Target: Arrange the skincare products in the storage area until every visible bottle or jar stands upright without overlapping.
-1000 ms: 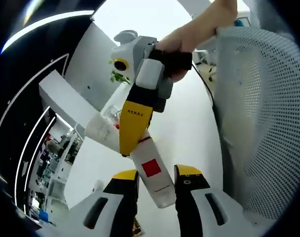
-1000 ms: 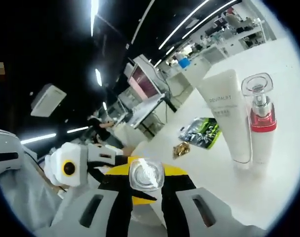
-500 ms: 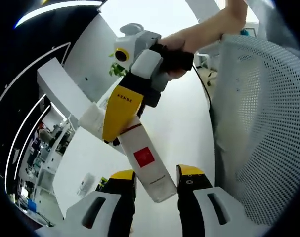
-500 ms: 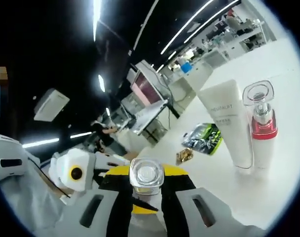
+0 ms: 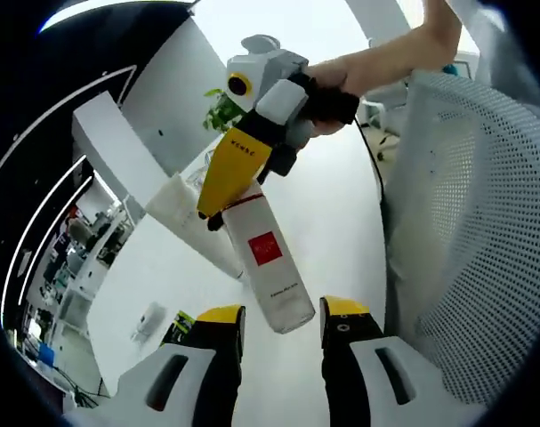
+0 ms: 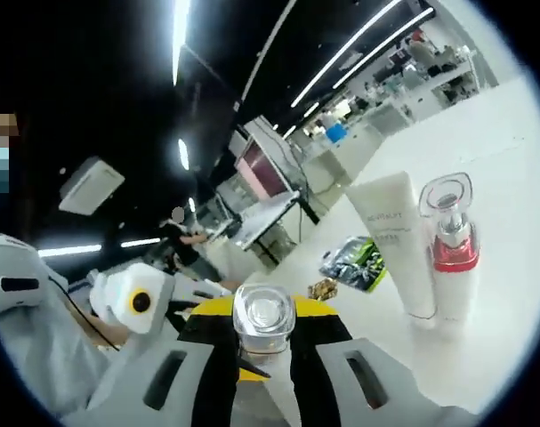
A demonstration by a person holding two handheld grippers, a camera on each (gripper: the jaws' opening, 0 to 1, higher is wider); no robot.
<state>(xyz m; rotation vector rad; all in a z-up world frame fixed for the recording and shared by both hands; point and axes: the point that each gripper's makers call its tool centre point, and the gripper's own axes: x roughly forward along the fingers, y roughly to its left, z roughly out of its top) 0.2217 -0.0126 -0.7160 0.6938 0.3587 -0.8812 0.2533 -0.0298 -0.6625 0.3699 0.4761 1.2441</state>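
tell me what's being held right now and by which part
The right gripper holds the white bottle with the red square label near its capped upper end; the left gripper is open, holding nothing.

Right gripper (image 6: 265, 356) clamps a clear-capped bottle (image 6: 263, 313); white tube (image 6: 396, 242) and red-collared pump bottle (image 6: 451, 251) stand upright, touching, on the desk (image 6: 510, 160).

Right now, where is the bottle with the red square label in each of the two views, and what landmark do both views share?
Left gripper view: the bottle with the red square label is tilted in the centre, held at its top by the right gripper.
Right gripper view: its clear cap shows at bottom centre, between that gripper's own jaws.
Shared landmark: the white tube.
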